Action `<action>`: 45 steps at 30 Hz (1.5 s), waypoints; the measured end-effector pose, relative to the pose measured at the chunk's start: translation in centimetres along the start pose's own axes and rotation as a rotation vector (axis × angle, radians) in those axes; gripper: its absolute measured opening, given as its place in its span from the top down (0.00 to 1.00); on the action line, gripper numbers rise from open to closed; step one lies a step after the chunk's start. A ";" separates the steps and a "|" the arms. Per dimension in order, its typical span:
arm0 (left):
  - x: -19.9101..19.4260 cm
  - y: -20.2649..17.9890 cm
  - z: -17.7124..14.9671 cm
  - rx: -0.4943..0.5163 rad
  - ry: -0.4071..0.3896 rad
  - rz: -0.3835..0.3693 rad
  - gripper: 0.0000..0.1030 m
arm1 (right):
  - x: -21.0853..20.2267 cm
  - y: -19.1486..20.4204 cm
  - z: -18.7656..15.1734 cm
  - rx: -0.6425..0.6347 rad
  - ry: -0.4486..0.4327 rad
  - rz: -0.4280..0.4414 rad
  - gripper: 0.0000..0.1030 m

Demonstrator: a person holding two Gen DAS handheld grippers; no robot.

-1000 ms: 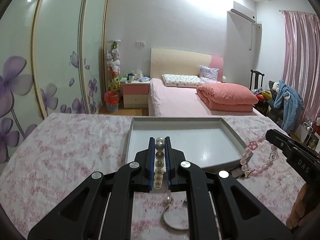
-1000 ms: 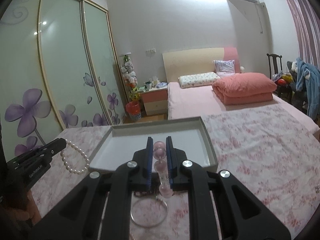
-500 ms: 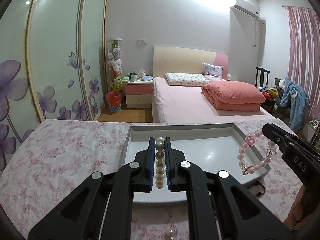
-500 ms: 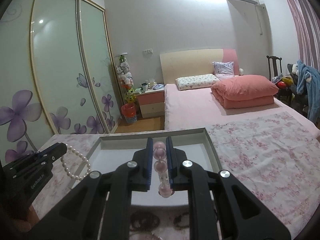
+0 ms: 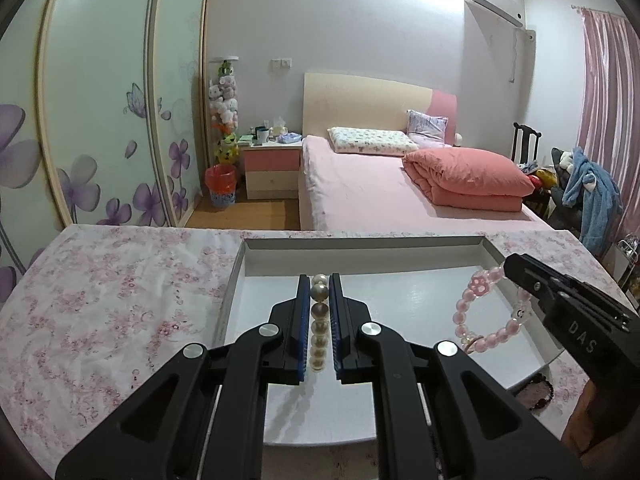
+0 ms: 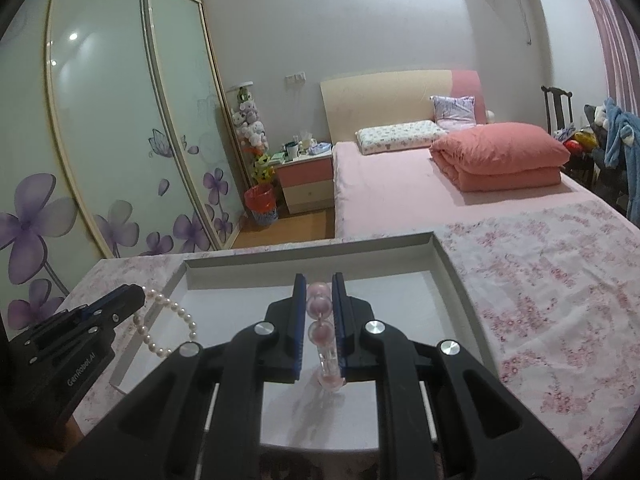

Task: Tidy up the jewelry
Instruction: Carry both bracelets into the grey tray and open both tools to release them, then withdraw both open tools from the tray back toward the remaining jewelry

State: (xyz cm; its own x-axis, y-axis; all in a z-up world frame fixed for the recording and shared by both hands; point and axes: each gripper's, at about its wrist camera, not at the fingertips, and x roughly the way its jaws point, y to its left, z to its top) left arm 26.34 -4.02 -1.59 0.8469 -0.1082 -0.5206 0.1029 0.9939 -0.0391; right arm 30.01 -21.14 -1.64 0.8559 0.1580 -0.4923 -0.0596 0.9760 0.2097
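Over the white tray (image 5: pixel 400 250), left gripper (image 5: pixel 319 308) pinches the pearl bracelet (image 5: pixel 319 322), right gripper (image 6: pixel 319 308) the pink bead bracelet (image 6: pixel 322 332) — lower before spreading jaws, strands well apart.

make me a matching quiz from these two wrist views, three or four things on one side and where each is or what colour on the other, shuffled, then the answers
Things:
1. pearl bracelet
2. pink bead bracelet
3. tray
4. folded quilt

Descriptions:
A. lying on the bed
B. white, resting on the floral cloth
C. clamped in the left gripper
D. clamped in the right gripper

Pairs: 1-C, 2-D, 3-B, 4-A
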 end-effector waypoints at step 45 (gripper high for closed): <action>-6.1 2.5 -3.8 -0.049 0.038 -0.029 0.80 | -6.7 -2.1 -4.7 -0.015 0.095 -0.012 0.72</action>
State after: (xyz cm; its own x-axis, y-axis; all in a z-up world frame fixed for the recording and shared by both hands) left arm 19.45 -0.84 -1.70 0.8232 -0.1368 -0.5510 0.1004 0.9903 -0.0960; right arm 22.03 -23.55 -2.74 0.8044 0.1587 -0.5725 -0.0575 0.9799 0.1909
